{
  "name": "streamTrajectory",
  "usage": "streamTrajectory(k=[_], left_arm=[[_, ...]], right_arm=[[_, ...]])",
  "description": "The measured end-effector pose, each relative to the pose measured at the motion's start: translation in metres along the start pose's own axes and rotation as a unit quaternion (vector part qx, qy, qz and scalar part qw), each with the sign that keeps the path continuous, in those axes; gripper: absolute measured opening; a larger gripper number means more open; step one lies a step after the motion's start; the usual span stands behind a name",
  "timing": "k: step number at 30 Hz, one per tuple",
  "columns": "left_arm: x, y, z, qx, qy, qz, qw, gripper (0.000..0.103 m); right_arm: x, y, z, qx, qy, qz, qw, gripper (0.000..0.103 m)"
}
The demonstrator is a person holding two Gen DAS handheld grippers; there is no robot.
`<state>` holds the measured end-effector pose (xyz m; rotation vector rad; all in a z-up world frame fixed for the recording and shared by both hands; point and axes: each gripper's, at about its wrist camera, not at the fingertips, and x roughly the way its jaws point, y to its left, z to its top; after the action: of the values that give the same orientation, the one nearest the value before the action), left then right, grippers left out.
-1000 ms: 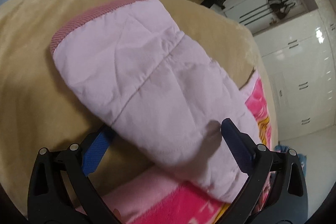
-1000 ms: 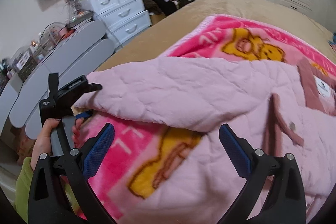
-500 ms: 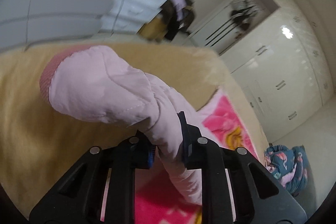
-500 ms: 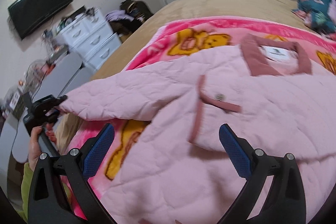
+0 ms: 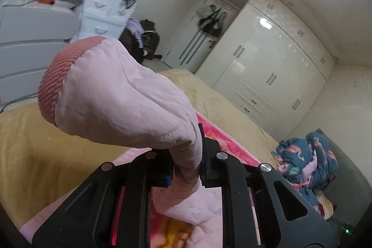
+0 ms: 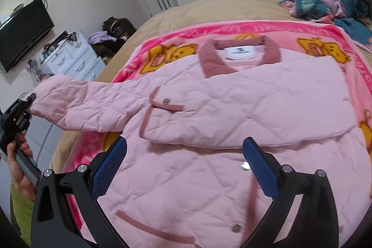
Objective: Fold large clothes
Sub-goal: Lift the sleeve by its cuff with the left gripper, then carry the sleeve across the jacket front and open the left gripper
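Bedroom bed (image 6: 209,8) holds a pink jacket (image 6: 232,120) on a cartoon blanket (image 6: 162,50). Left gripper (image 5: 186,169) clamps the lifted left sleeve (image 5: 121,97); right gripper (image 6: 183,169) hovers open. Next, probably, folding the sleeve across the chest.

black plastic gripper (image 6: 183,169) frames, silver screws, blue textured pads (image 6: 260,169); bare hand (image 6: 19,166), lime-green sleeve (image 6: 19,213).

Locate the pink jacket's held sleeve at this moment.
The sleeve sticks out at the left of the right wrist view, off the pink bear blanket, clamped in the left tool near the white dresser.
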<state>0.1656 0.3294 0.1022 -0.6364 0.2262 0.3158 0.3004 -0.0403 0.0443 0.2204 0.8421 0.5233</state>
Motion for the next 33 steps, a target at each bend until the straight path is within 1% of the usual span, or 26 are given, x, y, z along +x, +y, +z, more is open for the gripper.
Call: streamTrajectory(k=[2, 5, 7, 13, 18, 28, 33], left_arm=[[0.001, -0.018, 0.0, 0.014, 0.003, -0.009, 0.9999, 0.009], [-0.005, -0.035, -0.002, 0.032, 0.005, -0.02, 0.9993, 0.009], [-0.005, -0.056, -0.003, 0.053, 0.009, -0.027, 0.9982, 0.009], [-0.004, -0.099, -0.009, 0.089, 0.017, -0.052, 0.9945, 0.009], [-0.001, -0.135, -0.025, 0.115, 0.032, -0.072, 0.9902, 0.009], [0.01, -0.188, -0.051, 0.148, 0.053, -0.108, 0.9817, 0.009], [0.019, -0.218, -0.074, 0.17, 0.066, -0.121, 0.9756, 0.009]], right_arm=[[-0.007, -0.01, -0.002, 0.013, -0.003, 0.002, 1.0, 0.099], [-0.014, -0.019, -0.004, 0.023, -0.003, 0.008, 1.0, 0.099], [-0.019, -0.023, -0.006, 0.03, -0.004, 0.014, 0.999, 0.099], [-0.037, -0.038, -0.006, 0.041, -0.016, 0.014, 0.999, 0.099], [-0.055, -0.055, -0.007, 0.057, -0.031, 0.013, 0.998, 0.099], [-0.085, -0.094, -0.017, 0.091, -0.047, 0.008, 0.995, 0.099], [-0.099, -0.114, -0.021, 0.107, -0.062, 0.005, 0.992, 0.099]])
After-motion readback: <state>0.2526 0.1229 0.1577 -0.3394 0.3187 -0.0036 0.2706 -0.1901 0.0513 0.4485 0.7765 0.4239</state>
